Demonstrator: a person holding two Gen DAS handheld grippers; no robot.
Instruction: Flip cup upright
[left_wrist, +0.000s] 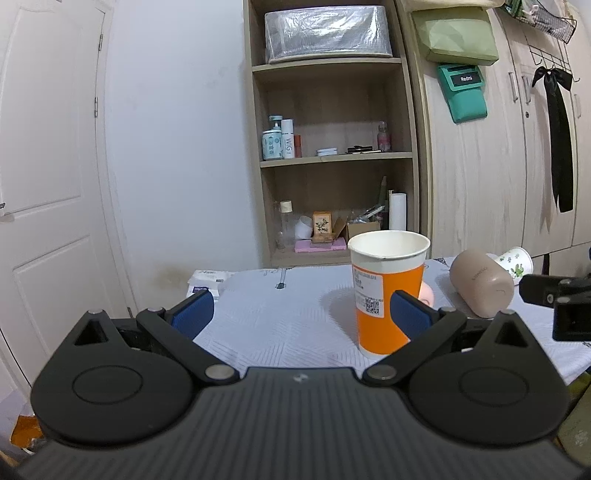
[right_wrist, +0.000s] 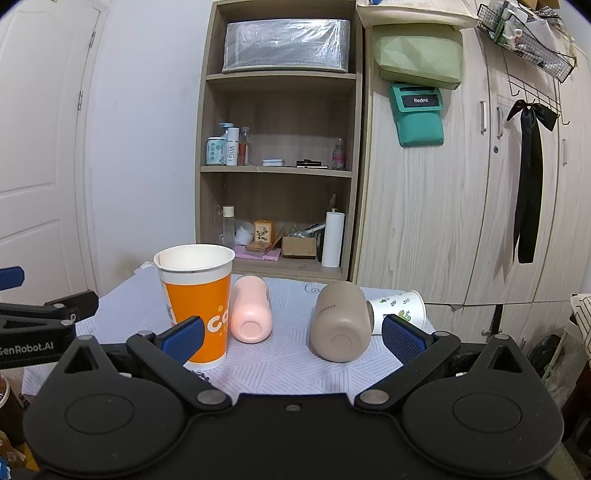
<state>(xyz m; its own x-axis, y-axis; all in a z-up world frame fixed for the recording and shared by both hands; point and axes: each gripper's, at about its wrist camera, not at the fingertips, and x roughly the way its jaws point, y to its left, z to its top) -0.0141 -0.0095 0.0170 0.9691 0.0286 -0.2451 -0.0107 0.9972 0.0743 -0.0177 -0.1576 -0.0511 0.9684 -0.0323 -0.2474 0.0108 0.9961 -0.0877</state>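
Note:
An orange paper cup (left_wrist: 386, 291) (right_wrist: 197, 306) stands upright on the table, mouth up. A pink cup (right_wrist: 251, 314) lies on its side just right of it, base toward me. A tan cup (right_wrist: 341, 325) (left_wrist: 482, 282) lies on its side further right. A white paper cup with green leaf print (right_wrist: 399, 310) (left_wrist: 515, 262) lies on its side behind the tan one. My left gripper (left_wrist: 301, 314) is open and empty, its right finger beside the orange cup. My right gripper (right_wrist: 293, 336) is open and empty, in front of the pink and tan cups.
The table has a pale patterned cloth (right_wrist: 280, 365). A wooden shelf unit (right_wrist: 277, 147) with bottles and boxes stands behind it, wardrobe doors (right_wrist: 461, 206) to the right, a white door (left_wrist: 48, 184) at left. A white packet (left_wrist: 207, 280) lies at the table's far left.

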